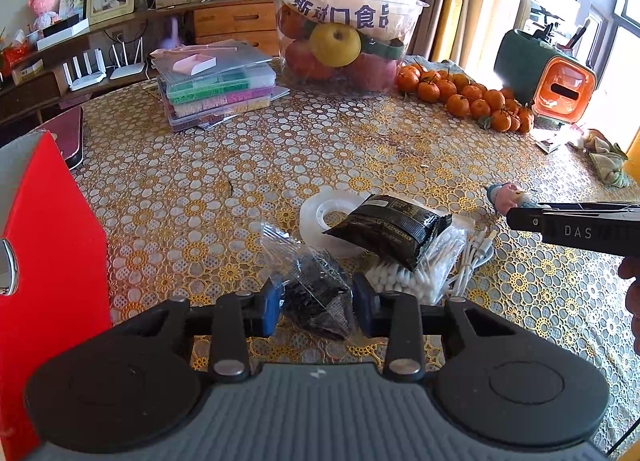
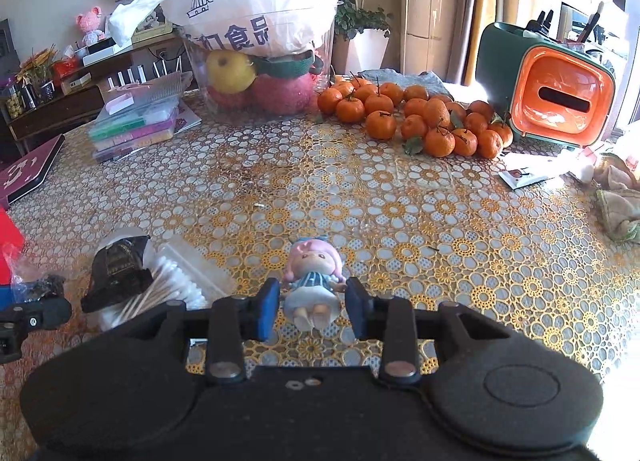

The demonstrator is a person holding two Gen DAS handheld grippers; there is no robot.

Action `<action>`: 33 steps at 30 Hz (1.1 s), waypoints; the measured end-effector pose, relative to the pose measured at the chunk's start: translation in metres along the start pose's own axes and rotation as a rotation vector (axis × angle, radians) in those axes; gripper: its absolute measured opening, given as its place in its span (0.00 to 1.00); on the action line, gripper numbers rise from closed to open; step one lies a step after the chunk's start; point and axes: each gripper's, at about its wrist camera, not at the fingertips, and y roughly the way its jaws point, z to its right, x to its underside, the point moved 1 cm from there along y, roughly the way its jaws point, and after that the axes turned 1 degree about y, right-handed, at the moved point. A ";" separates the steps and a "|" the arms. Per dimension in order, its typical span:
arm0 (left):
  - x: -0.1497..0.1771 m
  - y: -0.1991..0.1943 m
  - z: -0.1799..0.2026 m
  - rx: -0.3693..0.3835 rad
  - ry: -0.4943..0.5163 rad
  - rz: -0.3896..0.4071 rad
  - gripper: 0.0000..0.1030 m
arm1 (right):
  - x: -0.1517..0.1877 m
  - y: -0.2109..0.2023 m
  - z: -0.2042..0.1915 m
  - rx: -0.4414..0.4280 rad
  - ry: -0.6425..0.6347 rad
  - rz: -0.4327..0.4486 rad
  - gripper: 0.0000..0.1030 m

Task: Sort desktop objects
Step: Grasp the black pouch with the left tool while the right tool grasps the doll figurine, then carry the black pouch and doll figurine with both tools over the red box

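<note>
Pile of tangerines [image 2: 416,121], bowl of apples [image 2: 260,81], orange tissue box [image 2: 560,101], stacked bead boxes [image 1: 216,89]

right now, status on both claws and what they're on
Left claw around clear bag of black bits, pads close on it. Right claw straddling pink-haired doll, gaps both sides. Black packet and cotton swabs crowd the left.

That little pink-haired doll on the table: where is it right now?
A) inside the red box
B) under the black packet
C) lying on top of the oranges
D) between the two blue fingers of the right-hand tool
D: in the right wrist view the doll sits on the tablecloth between the blue pads of the right tool, which flank its sides.
</note>
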 end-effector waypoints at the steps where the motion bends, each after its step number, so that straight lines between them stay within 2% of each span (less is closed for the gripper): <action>1: 0.000 -0.003 0.001 0.004 0.001 0.001 0.34 | 0.001 -0.003 -0.001 -0.002 0.000 0.002 0.34; 16: 0.005 -0.045 0.007 0.030 0.029 0.016 0.34 | 0.017 -0.055 -0.012 -0.040 -0.009 0.029 0.34; 33: 0.009 -0.116 0.011 0.035 0.041 0.077 0.34 | 0.022 -0.134 -0.043 -0.081 -0.005 0.095 0.34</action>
